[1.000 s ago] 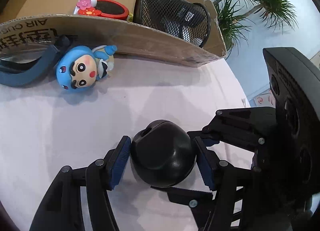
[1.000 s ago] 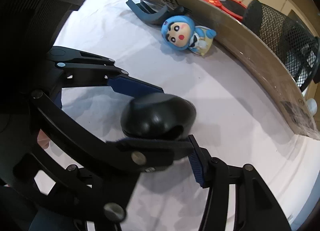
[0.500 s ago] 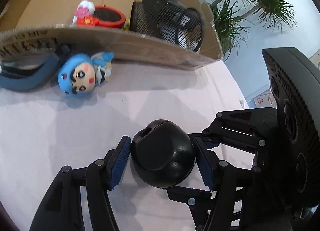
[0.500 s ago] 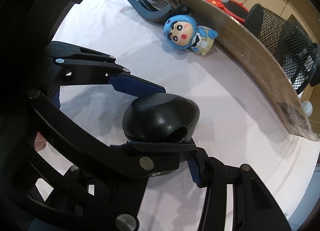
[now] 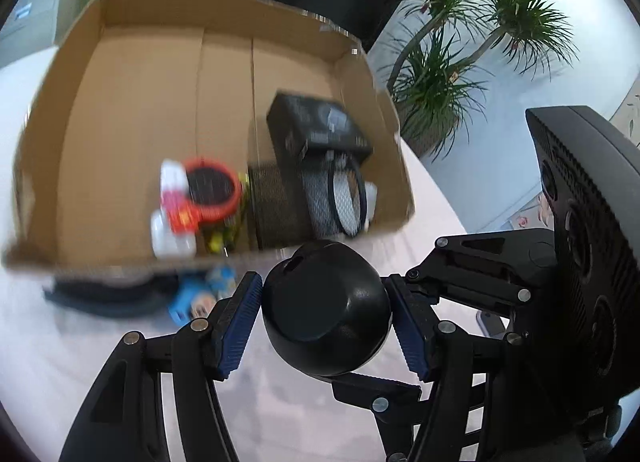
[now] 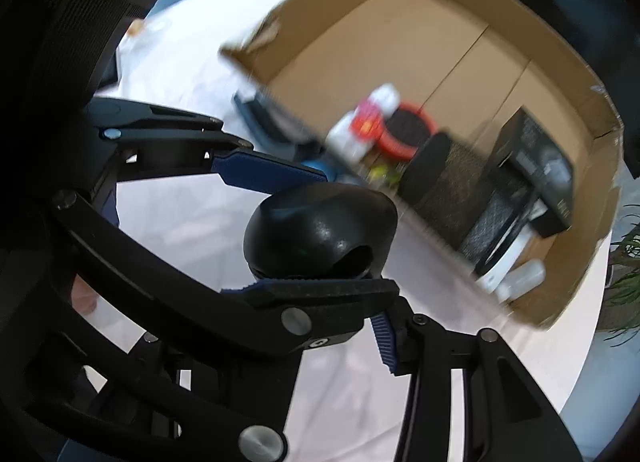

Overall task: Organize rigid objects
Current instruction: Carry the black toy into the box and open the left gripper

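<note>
A round black plastic dome-shaped thing (image 5: 326,308) sits in the lower middle of the left wrist view, right between the two blue-padded fingers (image 5: 236,326) of the left gripper (image 5: 326,322). One blue pad is on its left side and one on its right side, and both pads touch it, so the left gripper is pinching the black dome. The dome is up in the air, above the white desk (image 5: 60,342).

In the right wrist view the same black dome (image 6: 320,230) is in the middle of the frame. The right gripper (image 6: 340,266) has one blue finger (image 6: 268,176) lying across the top left of the dome, and its other blue pad shows just under the dome on the lower right. These fingers are closing, with the dome between them. The lower pad is partly hidden behind the left gripper's black finger, so I cannot tell if it presses on the dome.

Behind the dome, in the upper half of both views, is an open brown cardboard box (image 5: 132,102). Inside it are a black mesh metal cup (image 5: 280,202) lying on its side, a black box (image 5: 316,126), and a red round toy with white parts (image 5: 208,192). They look blurry. A blue doll (image 5: 196,298) lies on the desk just in front of the box, partly hidden by the left finger.
</note>
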The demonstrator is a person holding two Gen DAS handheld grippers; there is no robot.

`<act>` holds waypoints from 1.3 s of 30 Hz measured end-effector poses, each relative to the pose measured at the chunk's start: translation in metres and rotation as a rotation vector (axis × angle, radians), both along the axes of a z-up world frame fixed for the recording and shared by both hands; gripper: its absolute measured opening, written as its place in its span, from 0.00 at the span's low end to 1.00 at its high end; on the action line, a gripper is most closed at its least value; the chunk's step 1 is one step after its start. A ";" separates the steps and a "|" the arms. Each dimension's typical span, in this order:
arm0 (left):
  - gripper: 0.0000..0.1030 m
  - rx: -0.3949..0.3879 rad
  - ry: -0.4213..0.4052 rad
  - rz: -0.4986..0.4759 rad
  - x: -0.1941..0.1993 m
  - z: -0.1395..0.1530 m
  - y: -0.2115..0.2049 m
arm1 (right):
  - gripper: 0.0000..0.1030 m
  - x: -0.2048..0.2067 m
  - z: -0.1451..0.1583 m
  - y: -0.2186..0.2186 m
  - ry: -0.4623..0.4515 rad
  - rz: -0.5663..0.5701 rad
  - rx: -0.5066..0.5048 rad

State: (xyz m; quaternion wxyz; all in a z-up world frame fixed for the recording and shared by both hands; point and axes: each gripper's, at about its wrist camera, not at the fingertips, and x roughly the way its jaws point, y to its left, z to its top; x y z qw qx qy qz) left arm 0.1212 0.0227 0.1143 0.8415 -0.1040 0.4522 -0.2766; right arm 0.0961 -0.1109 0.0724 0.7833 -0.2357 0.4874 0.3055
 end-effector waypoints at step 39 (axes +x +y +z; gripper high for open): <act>0.67 -0.033 0.028 0.261 0.096 -0.017 0.051 | 0.57 0.129 -0.015 0.018 -0.017 -0.198 0.032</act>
